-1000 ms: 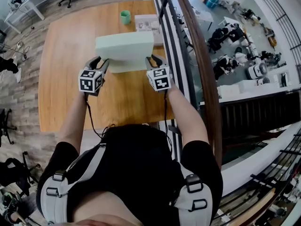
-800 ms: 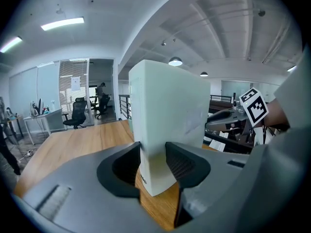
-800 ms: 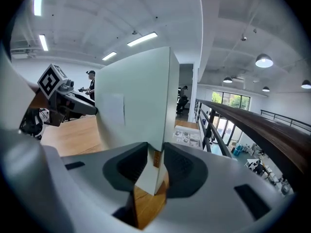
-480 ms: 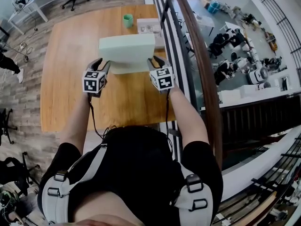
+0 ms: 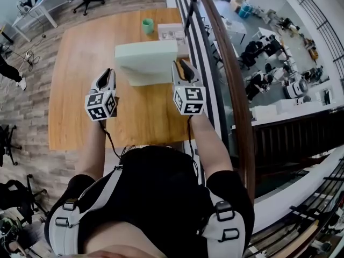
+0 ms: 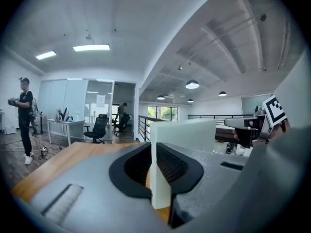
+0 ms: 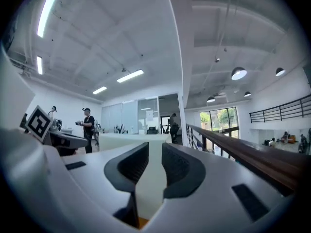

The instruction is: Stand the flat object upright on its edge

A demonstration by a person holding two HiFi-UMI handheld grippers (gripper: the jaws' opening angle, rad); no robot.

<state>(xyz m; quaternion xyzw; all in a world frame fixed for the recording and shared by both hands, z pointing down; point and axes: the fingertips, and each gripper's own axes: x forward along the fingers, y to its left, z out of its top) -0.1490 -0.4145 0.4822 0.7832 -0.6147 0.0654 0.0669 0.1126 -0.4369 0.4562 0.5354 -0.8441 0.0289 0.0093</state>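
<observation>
**Upright slab between two hand-held grippers.** Pale green foam slab [image 5: 146,55], thick, rectangular and matte, upright on one long edge toward the far right of a warm-toned wooden table [image 5: 80,101] with visible grain. Upper edge brightly lit, near broad face in shade, bottom edge flat on the tabletop.

Left gripper [image 5: 108,73] just off the slab's left end and apart from it in the head view. Jaws just closed further, now down to a narrow slit with nothing clamped. In the left gripper view [image 6: 152,152], only the slab's pale end [image 6: 194,132] and a sliver of tabletop beyond the ribbed black pads [image 6: 170,166].

Right gripper [image 5: 181,64] close beside the slab's upper right corner. Jaws apart by a moderate gap, pads [image 7: 177,166] pressing on nothing. In the right gripper view [image 7: 155,152], smooth pale foam [image 7: 121,141] across the gap. Contact between tips and corner not discernible from above.

Shells of both grippers in grey, fine-grained matte plastic, with rounded recesses around the pads.

Behind the slab, a small green cylindrical cup [image 5: 147,26] and, near it, a flat white box [image 5: 172,32]. Along the table's right side, a dark metal railing topped by a rounded brown wooden handrail [image 5: 228,74].
</observation>
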